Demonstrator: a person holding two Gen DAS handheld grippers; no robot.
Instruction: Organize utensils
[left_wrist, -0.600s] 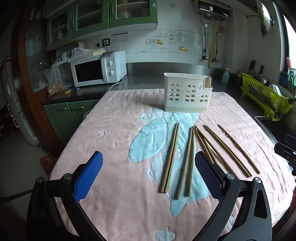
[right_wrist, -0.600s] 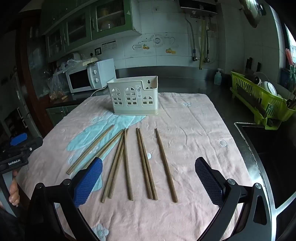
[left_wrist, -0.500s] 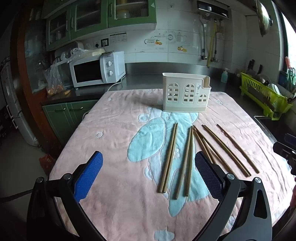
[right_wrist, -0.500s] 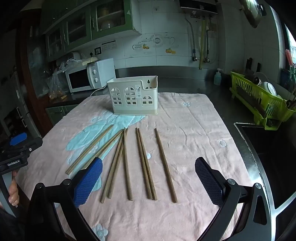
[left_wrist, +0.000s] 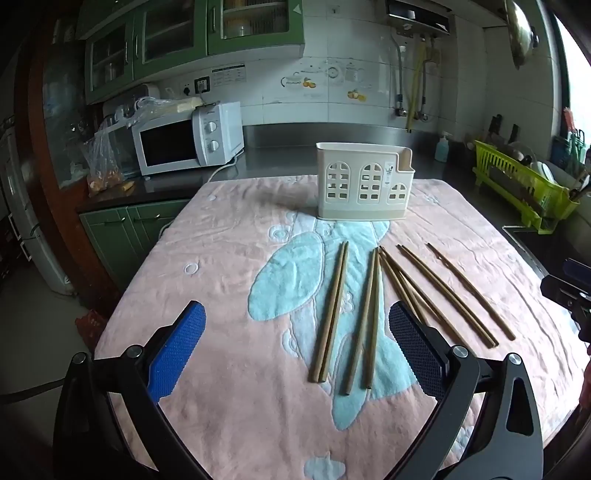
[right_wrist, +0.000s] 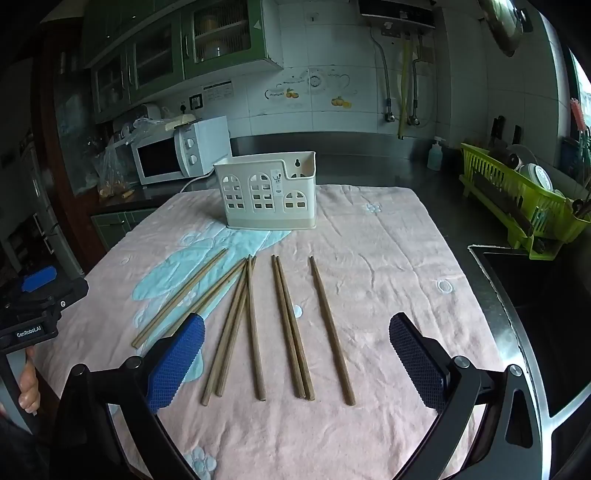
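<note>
Both hand-held grippers, left (left_wrist: 297, 349) and right (right_wrist: 297, 360), are hovering wide open, empty, barely shifting since 0.5 s ago. Chopsticks (right_wrist: 255, 328) lying loose on table, near of utensil holder (right_wrist: 267, 195); sorting not begun.

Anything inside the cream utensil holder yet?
Nothing rises above the rim of the utensil holder, and its window cutouts show nothing. All chopsticks lie on the pink cloth. The holder's floor is hidden.
</note>
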